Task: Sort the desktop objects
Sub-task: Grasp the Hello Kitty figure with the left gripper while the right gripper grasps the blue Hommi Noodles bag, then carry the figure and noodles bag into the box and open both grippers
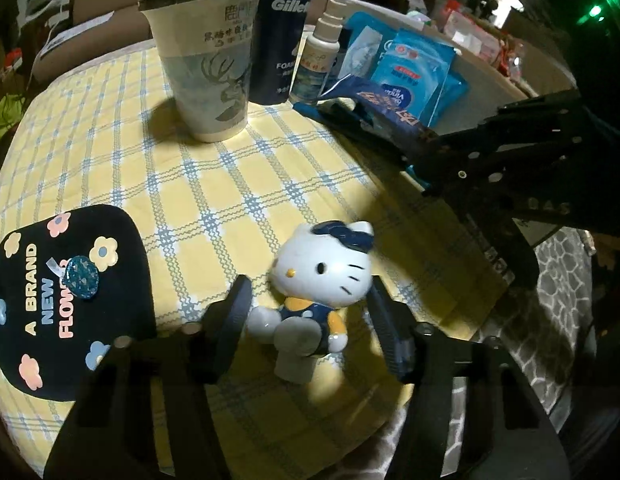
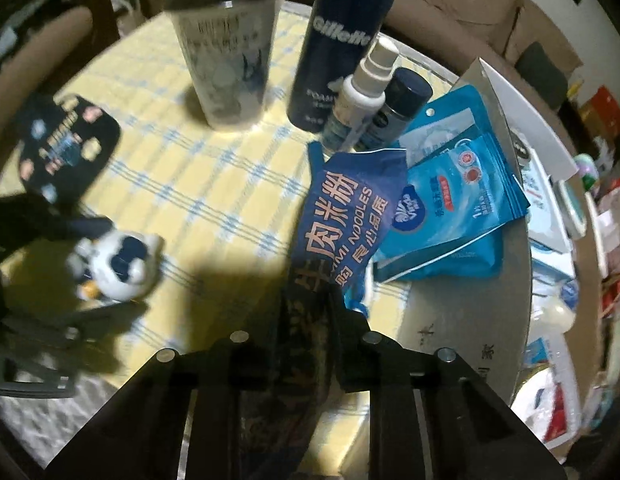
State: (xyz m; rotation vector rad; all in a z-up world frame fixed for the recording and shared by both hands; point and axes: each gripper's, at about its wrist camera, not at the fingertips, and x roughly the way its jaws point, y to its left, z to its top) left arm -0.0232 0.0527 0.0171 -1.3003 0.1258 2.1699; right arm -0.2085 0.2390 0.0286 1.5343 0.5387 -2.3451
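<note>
Left claw (image 1: 308,312) straddles cat figurine (image 1: 317,280), not touching.

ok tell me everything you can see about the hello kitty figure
The Hello Kitty figure looks like glossy ceramic: white head, dark blue bow, yellow nose, yellow shirt, blue overalls. It lies tilted on the yellow checked cloth near the table's front edge, between the open fingers of the left gripper, which do not visibly touch it.

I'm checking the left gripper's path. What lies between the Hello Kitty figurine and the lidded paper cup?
Nothing: in the left wrist view only bare checked tablecloth runs from the Hello Kitty figurine to the paper cup.
</note>
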